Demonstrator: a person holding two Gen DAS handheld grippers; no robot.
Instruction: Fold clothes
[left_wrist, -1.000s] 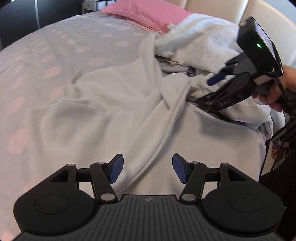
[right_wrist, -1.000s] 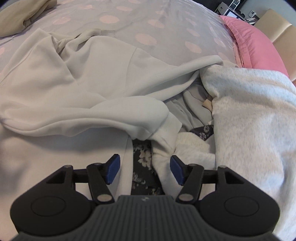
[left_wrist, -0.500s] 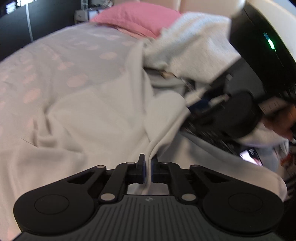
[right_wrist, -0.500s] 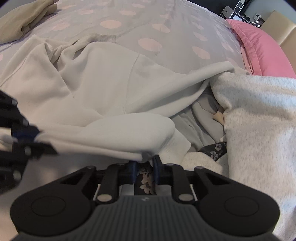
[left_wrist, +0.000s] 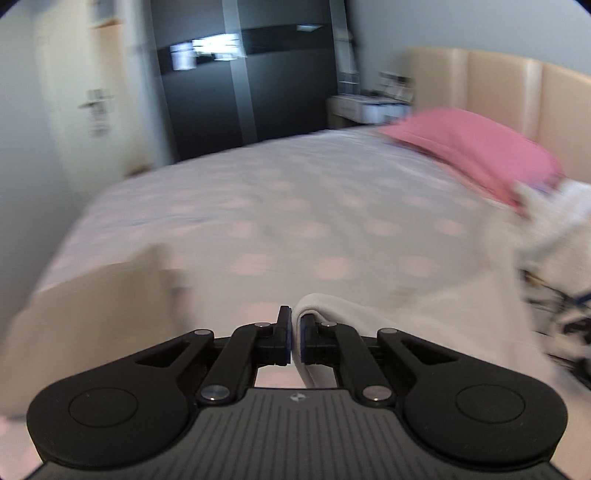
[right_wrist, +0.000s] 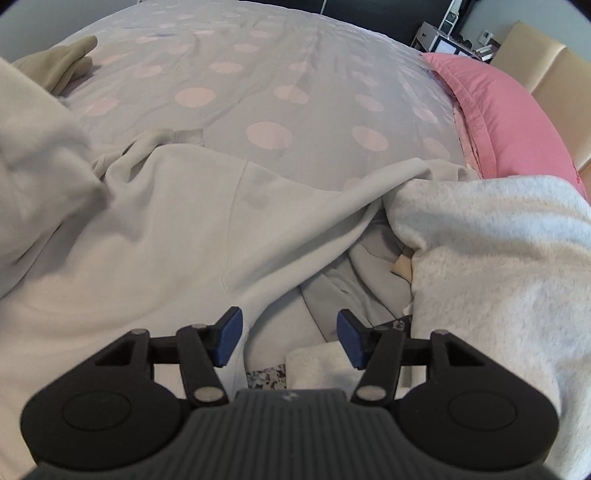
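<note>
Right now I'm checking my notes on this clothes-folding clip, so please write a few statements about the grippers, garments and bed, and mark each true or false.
1. The left gripper is clamped on a fold of the cream sweatshirt. True.
2. The right gripper grips the fleecy grey garment. False: its jaws are opening with no cloth pinched between them; that garment lies to its right.
3. The pillow at the headboard is blue. False: it is pink.
4. The bedspread is pale with pink dots. True.
5. A floral dark fabric peeks out beneath the right gripper. True.
</note>
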